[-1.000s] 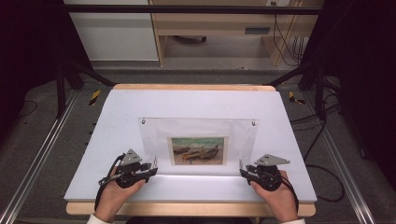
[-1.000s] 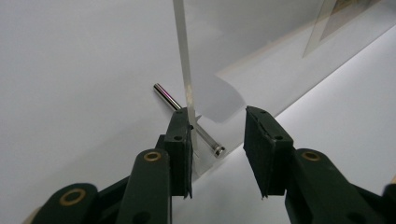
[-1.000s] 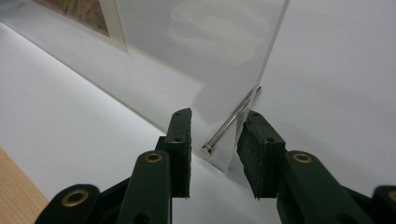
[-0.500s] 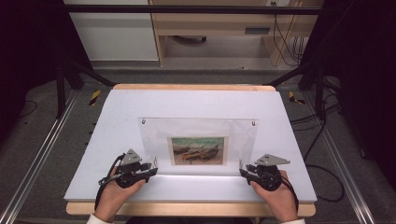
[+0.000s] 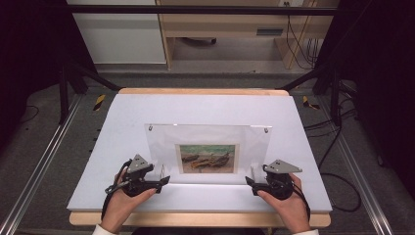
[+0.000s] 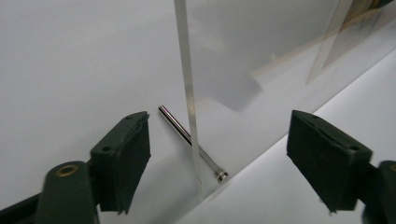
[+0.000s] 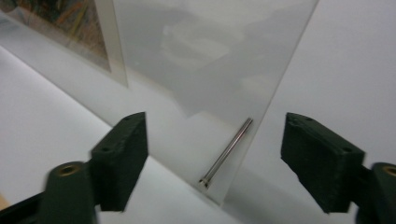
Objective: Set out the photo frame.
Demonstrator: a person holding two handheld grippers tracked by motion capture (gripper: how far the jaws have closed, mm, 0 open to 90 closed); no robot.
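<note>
A clear acrylic picture frame [image 5: 210, 139] stands upright on the white table [image 5: 205, 107] with a small landscape picture [image 5: 208, 158] in it. My left gripper [image 5: 164, 176] is at its lower left corner and my right gripper [image 5: 250, 176] at its lower right. Both have just been opening. In the left gripper view, the panel's edge [image 6: 187, 70] and a metal pin [image 6: 187, 136] stand between the wide jaws of the left gripper [image 6: 219, 119], untouched by the pads. The right gripper [image 7: 215, 121] likewise straddles the panel corner [image 7: 261, 116] and its pin [image 7: 229, 150] without contact.
The table's wooden front edge [image 5: 195, 219] runs just behind the person's hands. Dark stand legs [image 5: 73, 73] flank the table at the back, with cables [image 5: 337, 161] on the floor to the right. A wooden bench [image 5: 230, 29] stands beyond.
Both grippers' jaws look wider apart at the frame's lower corners than before. The hands and the frame have stayed where they were.
</note>
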